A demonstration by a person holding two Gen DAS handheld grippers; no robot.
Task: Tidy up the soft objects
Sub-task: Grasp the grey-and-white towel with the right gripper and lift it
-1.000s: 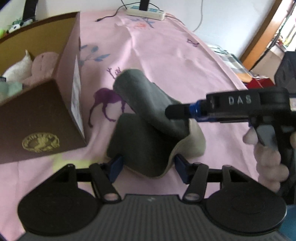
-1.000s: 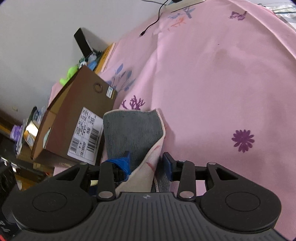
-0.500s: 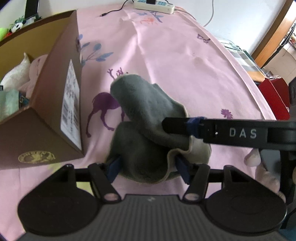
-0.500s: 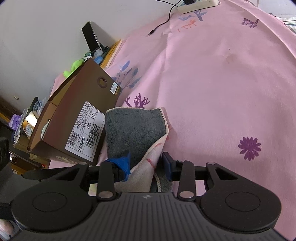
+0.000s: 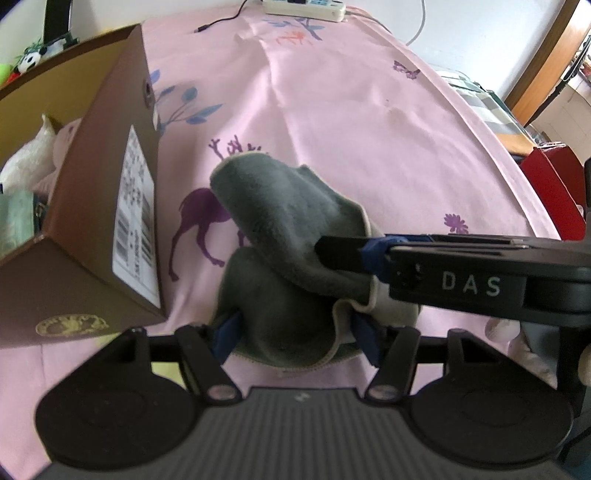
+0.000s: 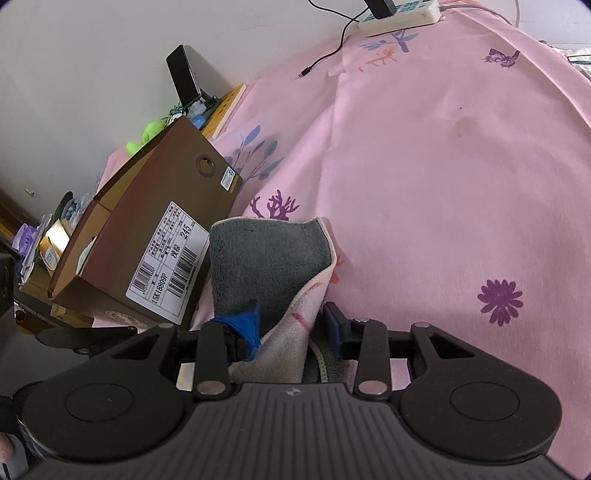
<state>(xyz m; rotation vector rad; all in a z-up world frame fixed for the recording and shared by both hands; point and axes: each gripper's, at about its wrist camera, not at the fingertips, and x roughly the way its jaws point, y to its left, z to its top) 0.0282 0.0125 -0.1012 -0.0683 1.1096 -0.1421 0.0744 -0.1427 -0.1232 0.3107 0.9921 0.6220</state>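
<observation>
A grey towel [image 5: 288,229] with a cream hem lies bunched on the pink sheet beside a brown shoe box [image 5: 92,221]. My left gripper [image 5: 297,334] points steeply down, its blue pads against both sides of the towel's lower mound. From the right, my right gripper [image 5: 332,254] reaches in, shut on an upper fold that it holds off the sheet. In the right wrist view the towel [image 6: 266,258] runs up between the right gripper [image 6: 291,325] fingers, its pale pink underside showing. The box [image 6: 155,229] stands just left of it.
The open box holds white and pink soft toys [image 5: 33,158] and a pale green cloth. A power strip [image 5: 303,7] with cables lies at the sheet's far end. A hand [image 5: 517,343] holds the right gripper's handle. The sheet's edge drops off at the right, with a red object beyond.
The left wrist view has shifted and tilted slightly toward the box. The right gripper's fingers have come further across over the towel, and its fold stays lifted. Both grips look the same.
</observation>
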